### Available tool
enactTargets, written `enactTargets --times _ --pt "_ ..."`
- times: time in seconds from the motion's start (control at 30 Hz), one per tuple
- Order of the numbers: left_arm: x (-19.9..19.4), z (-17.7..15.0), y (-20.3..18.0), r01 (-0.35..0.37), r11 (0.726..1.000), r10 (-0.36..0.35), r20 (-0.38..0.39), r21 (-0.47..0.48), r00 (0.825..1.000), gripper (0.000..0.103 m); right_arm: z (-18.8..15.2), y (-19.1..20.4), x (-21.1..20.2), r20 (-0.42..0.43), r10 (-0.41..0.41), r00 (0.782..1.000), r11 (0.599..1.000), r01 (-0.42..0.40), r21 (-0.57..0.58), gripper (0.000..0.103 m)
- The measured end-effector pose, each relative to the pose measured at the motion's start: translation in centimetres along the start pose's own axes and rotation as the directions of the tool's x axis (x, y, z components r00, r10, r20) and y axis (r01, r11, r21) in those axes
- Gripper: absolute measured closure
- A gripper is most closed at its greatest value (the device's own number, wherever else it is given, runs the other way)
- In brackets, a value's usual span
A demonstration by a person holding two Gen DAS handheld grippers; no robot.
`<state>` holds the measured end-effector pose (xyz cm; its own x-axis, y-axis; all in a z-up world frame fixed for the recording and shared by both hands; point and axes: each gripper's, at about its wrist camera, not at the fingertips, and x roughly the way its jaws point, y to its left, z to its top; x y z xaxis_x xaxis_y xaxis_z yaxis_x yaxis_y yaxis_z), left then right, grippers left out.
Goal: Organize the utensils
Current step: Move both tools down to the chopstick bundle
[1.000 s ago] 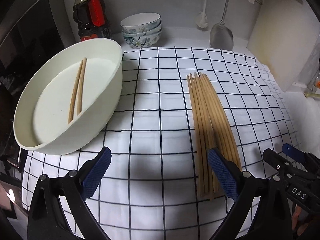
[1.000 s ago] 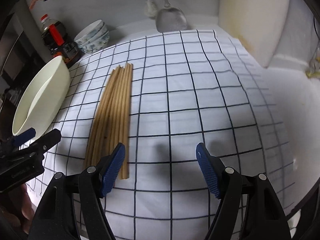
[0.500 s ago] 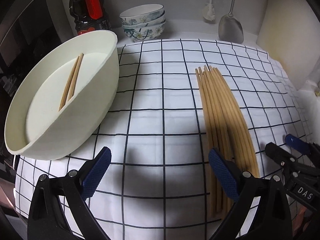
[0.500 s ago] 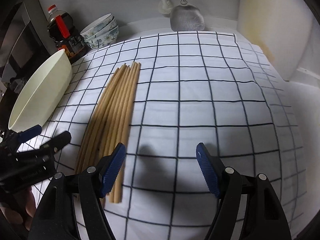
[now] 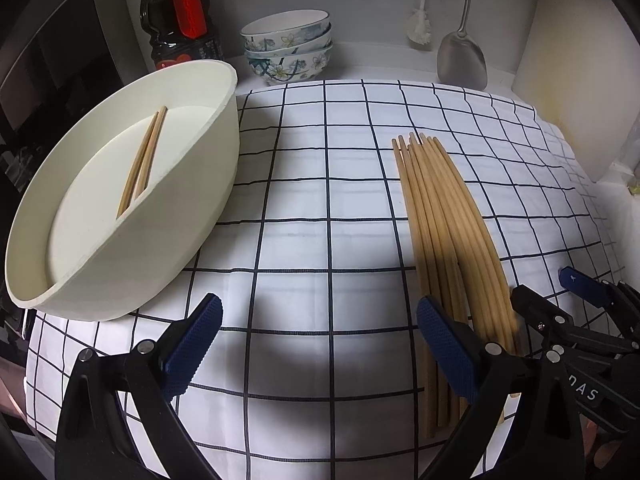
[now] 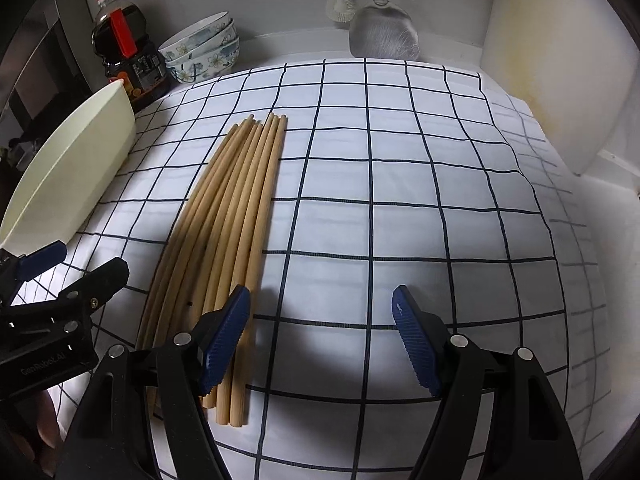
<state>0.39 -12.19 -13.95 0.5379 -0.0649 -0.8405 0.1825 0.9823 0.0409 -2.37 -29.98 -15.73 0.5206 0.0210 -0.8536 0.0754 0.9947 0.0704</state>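
Note:
Several wooden chopsticks [image 5: 444, 220] lie side by side on the checked cloth [image 5: 320, 208]; they also show in the right wrist view [image 6: 228, 220]. A cream oval tray [image 5: 168, 216] at the left holds two chopsticks [image 5: 142, 162]. My left gripper [image 5: 320, 344] is open and empty, just left of the bundle's near end. My right gripper [image 6: 320, 332] is open and empty, its left finger over the bundle's near end. Each gripper shows at the edge of the other's view.
A soy sauce bottle [image 5: 180, 20] and stacked floral bowls [image 5: 288, 48] stand at the back. A metal spatula [image 5: 462, 56] and a brush [image 5: 418, 28] hang on the wall. A white cutting board [image 5: 576, 80] leans at the right.
Both grippers have moved forward and lower toward the cloth. The chopstick bundle now lies closer to both. Both stay open.

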Motion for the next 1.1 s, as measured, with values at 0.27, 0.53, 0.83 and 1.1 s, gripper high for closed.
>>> enactTargets --times 0.27,0.53,0.83,1.1 --pt "0.0 -0.2 -0.3 -0.004 1.000 0.004 -0.005 0.004 1.000 0.007 -0.1 1.0 -0.1 -0.009 -0.008 1.000 0.999 0.008 -0.044 0.033" --pt "0.0 0.2 -0.4 -0.010 1.000 0.010 -0.006 0.012 1.000 0.007 0.2 1.4 0.6 -0.014 -0.038 0.999 0.996 0.037 -0.087 0.033" --pt "0.4 0.2 -1.0 -0.007 1.000 0.007 -0.010 0.028 1.000 0.007 0.3 -0.8 0.6 0.001 -0.056 0.998 0.997 0.056 -0.049 0.033" --pt "1.3 0.0 -1.5 -0.013 0.999 0.014 -0.029 0.041 0.999 0.007 0.6 -2.8 0.6 0.010 -0.068 0.998 0.997 0.068 -0.029 0.033"
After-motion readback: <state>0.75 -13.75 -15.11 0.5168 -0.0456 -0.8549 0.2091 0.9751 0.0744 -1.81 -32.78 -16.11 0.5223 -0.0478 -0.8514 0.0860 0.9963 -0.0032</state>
